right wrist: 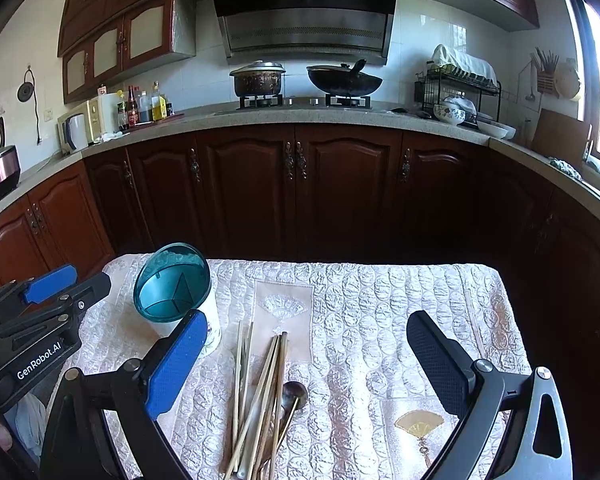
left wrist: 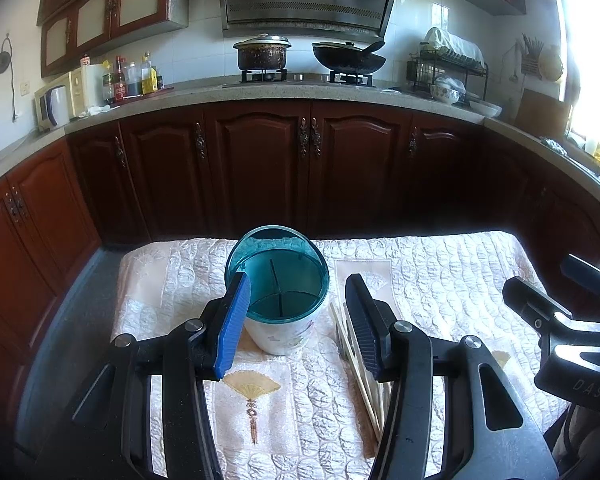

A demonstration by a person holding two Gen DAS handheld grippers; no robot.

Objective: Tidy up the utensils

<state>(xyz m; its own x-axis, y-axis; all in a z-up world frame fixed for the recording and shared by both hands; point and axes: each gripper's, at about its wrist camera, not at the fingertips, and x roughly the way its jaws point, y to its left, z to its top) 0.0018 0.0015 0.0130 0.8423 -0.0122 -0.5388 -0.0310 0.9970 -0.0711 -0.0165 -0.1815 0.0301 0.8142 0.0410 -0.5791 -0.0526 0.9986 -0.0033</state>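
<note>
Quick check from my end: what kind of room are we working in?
A home kitchen, by the look of it: a gas stove with a pot and a wok under a range hood, plus a dish rack.

A white utensil holder (left wrist: 278, 332) with a teal translucent rim and 3 inner compartments stands upright, empty, just ahead of the left gripper (left wrist: 296, 320), nearest its blue finger; a loose bundle of pale wooden chopsticks (right wrist: 260, 396) lies flat between the right gripper's (right wrist: 306, 354) spread fingers; a dark spoon (right wrist: 294, 394) rests beside them.
</note>
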